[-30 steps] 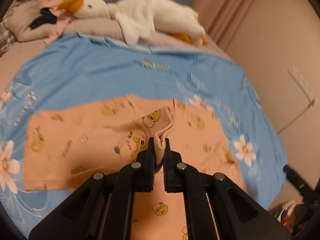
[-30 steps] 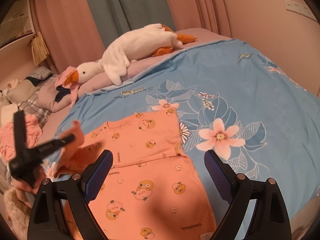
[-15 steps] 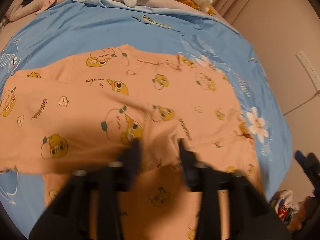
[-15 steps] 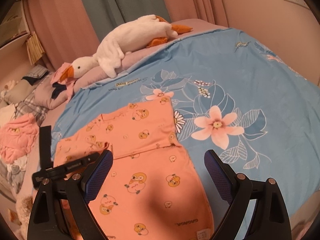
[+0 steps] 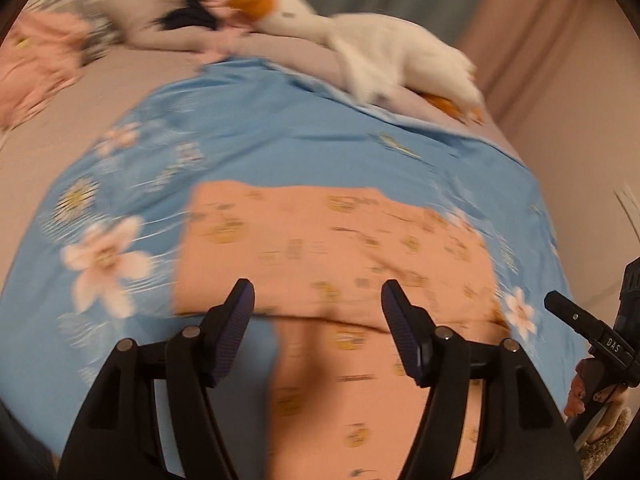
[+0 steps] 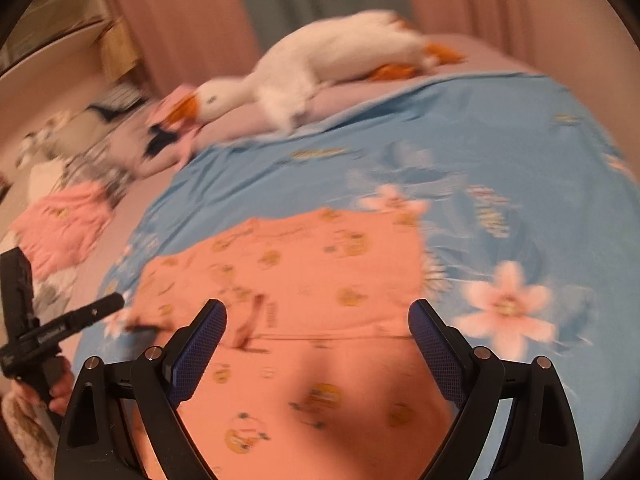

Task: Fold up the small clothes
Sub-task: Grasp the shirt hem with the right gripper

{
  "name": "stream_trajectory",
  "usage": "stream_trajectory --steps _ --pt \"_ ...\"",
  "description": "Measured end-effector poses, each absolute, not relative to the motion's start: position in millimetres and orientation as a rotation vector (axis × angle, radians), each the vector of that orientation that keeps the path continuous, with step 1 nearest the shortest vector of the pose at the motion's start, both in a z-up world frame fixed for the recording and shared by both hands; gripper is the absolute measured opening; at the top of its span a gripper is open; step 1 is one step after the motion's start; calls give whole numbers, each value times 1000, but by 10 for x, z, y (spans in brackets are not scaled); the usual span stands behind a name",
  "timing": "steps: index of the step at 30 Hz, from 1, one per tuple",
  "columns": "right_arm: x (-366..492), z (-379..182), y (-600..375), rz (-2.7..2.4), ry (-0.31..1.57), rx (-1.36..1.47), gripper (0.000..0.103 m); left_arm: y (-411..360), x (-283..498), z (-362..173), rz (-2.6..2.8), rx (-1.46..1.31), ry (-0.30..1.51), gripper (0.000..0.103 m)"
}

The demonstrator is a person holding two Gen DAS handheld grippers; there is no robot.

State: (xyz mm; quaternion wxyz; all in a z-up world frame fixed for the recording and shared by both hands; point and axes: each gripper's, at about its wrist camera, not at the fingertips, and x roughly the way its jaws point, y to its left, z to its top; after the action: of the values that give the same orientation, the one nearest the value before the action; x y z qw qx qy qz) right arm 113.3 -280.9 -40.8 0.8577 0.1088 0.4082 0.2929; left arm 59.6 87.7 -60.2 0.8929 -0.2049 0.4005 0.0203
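The left hand-held gripper [image 5: 318, 308] is opening its jaws with nothing between them; the right hand-held gripper [image 6: 317, 330] hangs wide apart and empty. Below both, the orange shirt [image 6: 304, 280] lies flat on the bed [image 6: 500, 140]. It looks light, soft and limp, best pinched at a hem or corner.

Ahead of our left hand-held gripper [image 5: 318, 304] we see flat garment [image 5: 332, 240] and bare quilt [image 5: 260, 140]: open passage. Farther ahead the goose [image 5: 384, 52] and pillows [image 5: 160, 28] bar the way; the clothes pile [image 5: 36, 60] crowds far left.
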Motion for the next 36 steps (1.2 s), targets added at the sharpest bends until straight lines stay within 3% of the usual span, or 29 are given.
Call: stream_trajectory --steps 3,5,16,21,36 --pt "1299 -538 -2454 727 934 204 91 1099 483 -698 109 -480 850 65" --pt "1369 -611 -2246 777 974 182 83 1209 414 -756 146 -508 860 65" --pt "1651 -1160 -1369 833 1197 58 62 1506 212 -870 248 -552 876 66" --pt "1622 -1130 -1243 783 1108 -34 10 1512 222 -884 242 -562 876 65" --pt "1709 27 -1801 775 806 34 9 1470 329 -878 199 -572 879 65"
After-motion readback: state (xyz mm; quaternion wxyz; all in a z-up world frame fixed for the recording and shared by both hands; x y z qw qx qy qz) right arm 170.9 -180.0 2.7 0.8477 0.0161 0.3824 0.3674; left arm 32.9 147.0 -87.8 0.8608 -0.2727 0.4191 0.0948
